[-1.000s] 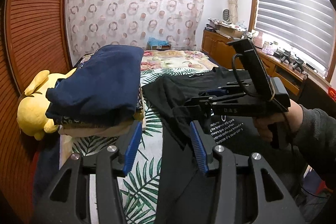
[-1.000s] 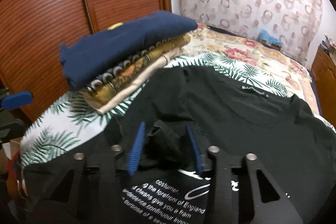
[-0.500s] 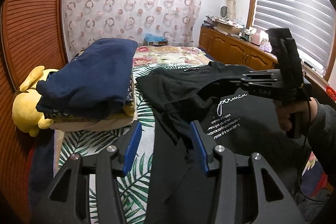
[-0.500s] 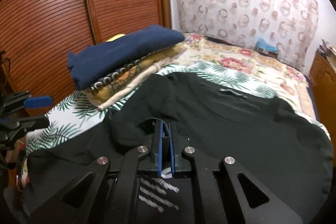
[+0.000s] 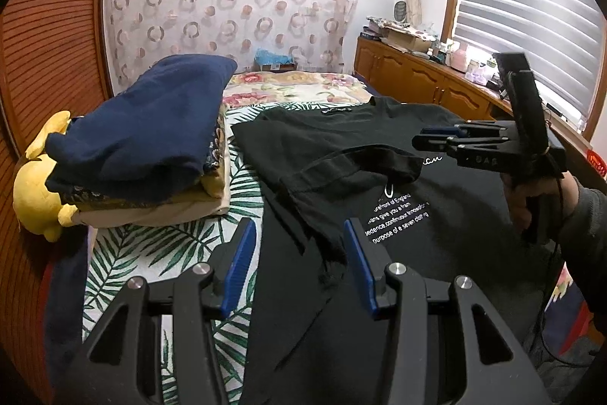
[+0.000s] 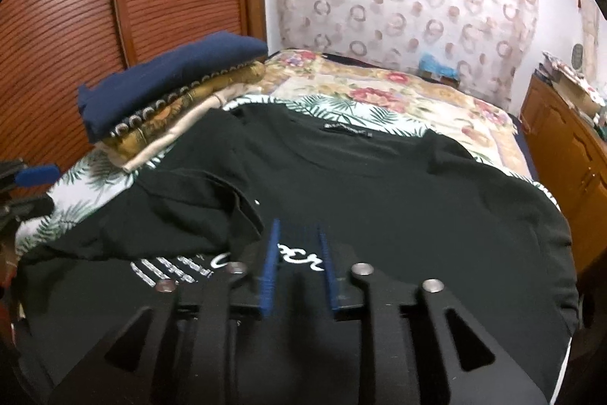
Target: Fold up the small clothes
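Fig.: R gripper [image 6: 296, 262] w/ jaws opening, nothing between them; half a sec earlier they were clamped on the black T-shirt [image 6: 379, 185] sleeve [image 5: 353, 166], now let go & lying folded inward over the printed chest. L gripper [image 5: 296, 268] hovers part-open & empty above the shirt's near-left edge, unchanged. Shirt lies front-up on the leaf-print sheet [image 5: 151, 245] of the bed, just beside the folded stack [image 5: 148, 143] topped by a navy piece. Reading: first sleeve fold done; opposite sleeve likely next
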Demonstrator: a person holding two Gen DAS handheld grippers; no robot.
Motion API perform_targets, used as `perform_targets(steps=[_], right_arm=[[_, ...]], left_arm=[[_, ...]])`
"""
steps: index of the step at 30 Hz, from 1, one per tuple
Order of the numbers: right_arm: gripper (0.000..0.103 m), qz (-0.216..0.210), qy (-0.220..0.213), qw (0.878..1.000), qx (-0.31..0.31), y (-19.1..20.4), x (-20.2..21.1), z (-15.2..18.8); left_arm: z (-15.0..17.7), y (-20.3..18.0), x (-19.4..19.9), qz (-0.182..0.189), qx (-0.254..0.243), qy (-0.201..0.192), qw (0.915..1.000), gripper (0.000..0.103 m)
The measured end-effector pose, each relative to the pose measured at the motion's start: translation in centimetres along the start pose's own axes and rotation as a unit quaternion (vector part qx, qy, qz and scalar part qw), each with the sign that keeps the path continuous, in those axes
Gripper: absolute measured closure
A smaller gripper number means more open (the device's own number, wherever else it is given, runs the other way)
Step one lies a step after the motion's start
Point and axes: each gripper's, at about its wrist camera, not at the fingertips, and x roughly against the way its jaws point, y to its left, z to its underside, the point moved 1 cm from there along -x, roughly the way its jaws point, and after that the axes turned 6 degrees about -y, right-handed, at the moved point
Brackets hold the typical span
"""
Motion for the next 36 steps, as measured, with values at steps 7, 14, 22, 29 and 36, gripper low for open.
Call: perform_targets(steps=[7, 14, 22, 29, 36], right_arm=[[0.052, 0.007, 0.0, 1.0, 0.007, 0.2, 0.8, -0.2], [0.052, 0.006, 0.011, 1.0, 0.01, -0.1, 1.4, 0.7], [0.052, 0.016, 0.014, 1.0, 0.007, -1.0, 2.9, 2.0], [0.052, 0.016, 0.015, 1.0, 0.001, -1.5, 3.3, 2.8], [0.052, 0.017, 0.012, 1.0, -0.006, -1.8, 3.5, 3.0]], left_arm=[[-0.8, -0.2, -2.3, 0.011, -0.009, 0.014, 0.9998, 0.056], [-2.4, 0.0, -6.3, 0.012, -0.009, 0.047, 0.9988, 0.06], [-2.2, 0.4, -8.9, -0.001, -0.009, 0.084, 0.9965, 0.065], [-1.3, -0.6, -9.5, 0.008, -0.02, 0.1, 0.9947, 0.076], [-2.3, -1.6, -8.5, 0.017, -0.039, 0.079, 0.996, 0.101]])
